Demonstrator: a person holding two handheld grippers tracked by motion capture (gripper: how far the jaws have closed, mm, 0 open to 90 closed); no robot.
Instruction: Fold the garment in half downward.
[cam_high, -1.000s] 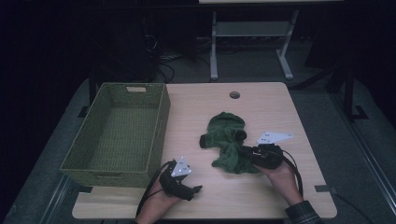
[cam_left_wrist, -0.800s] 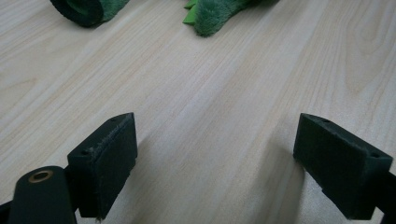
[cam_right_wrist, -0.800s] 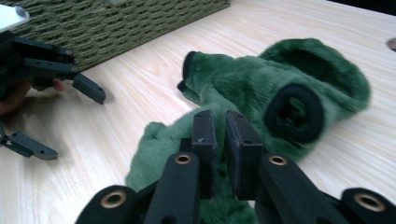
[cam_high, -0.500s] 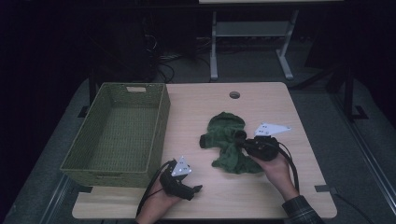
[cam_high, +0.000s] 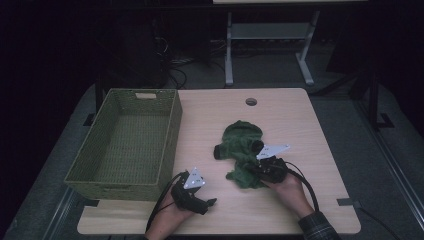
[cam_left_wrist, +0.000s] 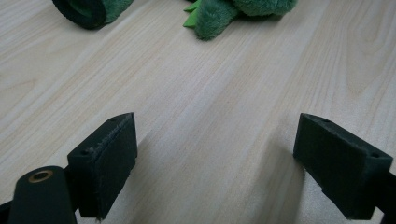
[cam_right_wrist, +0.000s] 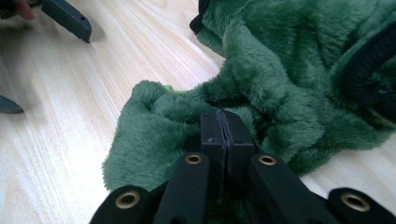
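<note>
- Looking down from the high view, I see my right gripper (cam_high: 256, 169) at the near edge of the green plush garment (cam_high: 241, 150), which lies crumpled on the table (cam_high: 300, 120) right of the basket (cam_high: 100, 165). My left gripper (cam_high: 210, 202) rests on the table near the basket's front corner, well apart from the garment.
- The basket holds nothing I can make out; its woven floor is bare. My worry is that if I lift now, the loose bulk will drag or catch on the basket's rim and hang over it.
- In the left gripper view, the jaws stand wide apart over bare wood, nothing between them. The garment (cam_left_wrist: 233, 11) shows at the top edge, and a dark-rimmed cuff (cam_left_wrist: 88, 9) lies apart from it. This hand offers no support, so the whole load would hang from one pinch.
- In the right gripper view, the jaws have just been closing and now meet, pads together, on a fold of the fur (cam_right_wrist: 261, 93). I judge the bite shallow: only pile and a thin fold seem caught, so the garment could slip free on the lift.
- The left gripper's finger (cam_right_wrist: 67, 18) shows at the top left of that view, clear of the garment.
</note>
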